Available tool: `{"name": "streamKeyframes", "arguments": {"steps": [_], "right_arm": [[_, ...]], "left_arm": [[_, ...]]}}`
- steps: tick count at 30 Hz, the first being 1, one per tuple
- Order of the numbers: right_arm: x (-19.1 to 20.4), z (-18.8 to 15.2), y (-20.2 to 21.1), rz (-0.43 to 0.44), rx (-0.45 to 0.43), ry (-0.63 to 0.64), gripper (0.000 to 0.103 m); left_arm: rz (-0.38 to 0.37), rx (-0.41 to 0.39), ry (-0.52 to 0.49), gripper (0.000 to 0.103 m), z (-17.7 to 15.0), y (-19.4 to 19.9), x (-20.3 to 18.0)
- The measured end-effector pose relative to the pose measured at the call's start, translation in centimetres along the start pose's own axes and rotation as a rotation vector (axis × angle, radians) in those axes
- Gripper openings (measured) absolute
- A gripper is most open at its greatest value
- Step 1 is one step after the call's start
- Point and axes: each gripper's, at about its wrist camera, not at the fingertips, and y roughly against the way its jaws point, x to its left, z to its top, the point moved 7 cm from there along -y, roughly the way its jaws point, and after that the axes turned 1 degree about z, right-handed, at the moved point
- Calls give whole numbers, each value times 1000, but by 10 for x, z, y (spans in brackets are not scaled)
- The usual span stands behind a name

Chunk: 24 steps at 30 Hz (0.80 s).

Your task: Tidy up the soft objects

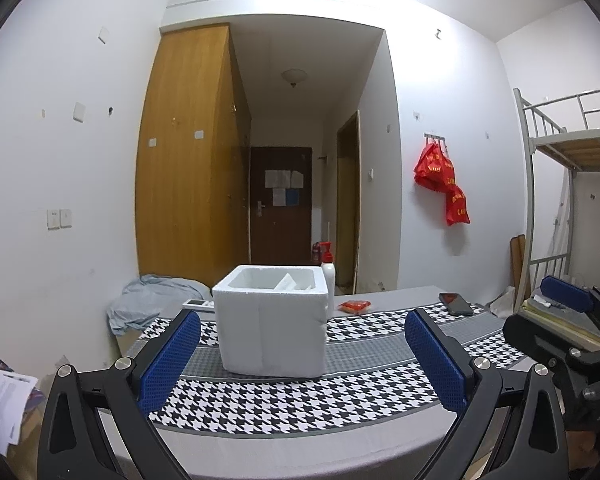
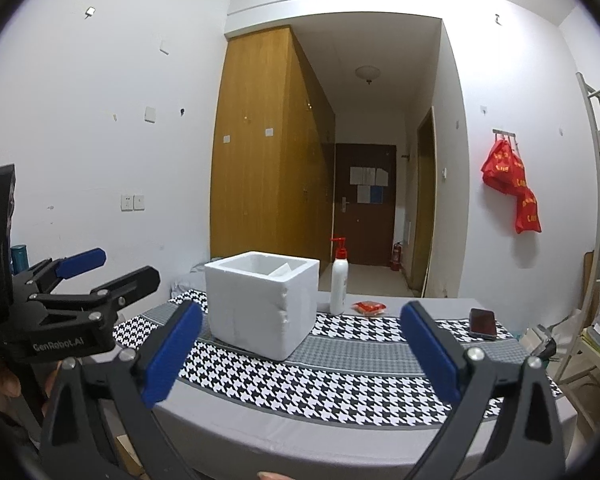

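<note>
Blue-padded fingers of the left gripper [image 1: 302, 360] and the right gripper [image 2: 300, 354] stand wide apart with nothing between them, both pointing roughly level over the near edge of a table [image 1: 284, 446] spread with a houndstooth cloth [image 1: 300, 404]. On that cloth sits an open white foam box [image 1: 270, 322] with a white piece lying inside. Behind the box stand a white pump bottle [image 2: 339, 286], just beside it a small red packet [image 2: 369, 307], and farther right a dark phone [image 2: 483, 322].

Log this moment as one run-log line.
left gripper: open, empty | right gripper: open, empty | foam box: on table | red packet: untouched
</note>
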Motion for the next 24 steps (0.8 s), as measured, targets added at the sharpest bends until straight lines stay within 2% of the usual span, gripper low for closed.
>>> {"name": "streamKeyframes", "arguments": {"steps": [9,13,24], "right_arm": [[3,-12,7,-31,-13,4,101],[0,-17,10,-74,-18,-8,101],[-8,-35,17,-135,-19,-32,101]], "left_arm": [[54,-20,11,102,-15,16,3],[74,-20,17,102,-24,18,4],[122,-29,-4,102,-52,13,5]]}}
